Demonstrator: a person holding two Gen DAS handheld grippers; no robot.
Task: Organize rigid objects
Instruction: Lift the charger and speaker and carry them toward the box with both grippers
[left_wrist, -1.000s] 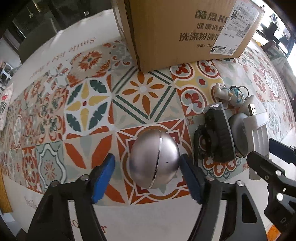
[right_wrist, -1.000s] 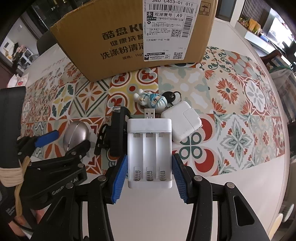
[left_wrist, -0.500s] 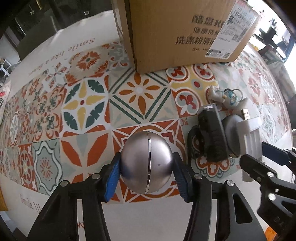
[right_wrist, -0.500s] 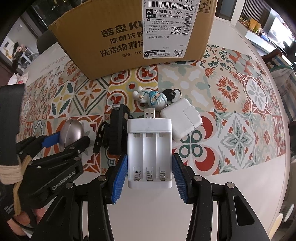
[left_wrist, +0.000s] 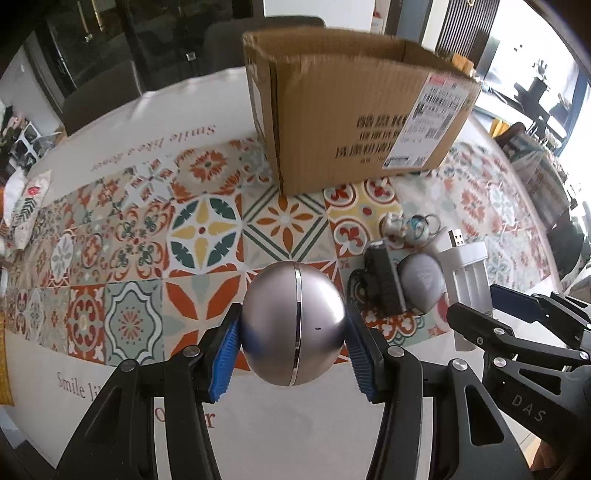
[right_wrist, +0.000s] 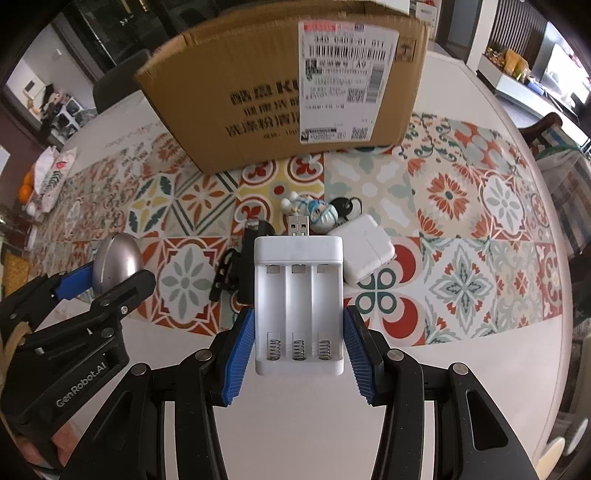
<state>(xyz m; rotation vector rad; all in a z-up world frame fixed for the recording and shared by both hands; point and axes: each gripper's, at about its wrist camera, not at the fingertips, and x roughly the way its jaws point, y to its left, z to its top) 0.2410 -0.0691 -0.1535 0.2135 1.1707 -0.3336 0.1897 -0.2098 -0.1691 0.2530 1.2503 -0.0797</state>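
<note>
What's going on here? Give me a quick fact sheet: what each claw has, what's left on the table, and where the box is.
left gripper: shut on silver ball
right gripper: shut on white battery charger
left on table: white power adapter, small figurine, black strap device
cardboard box: open-topped, behind the items
surface: patterned tablecloth
</note>
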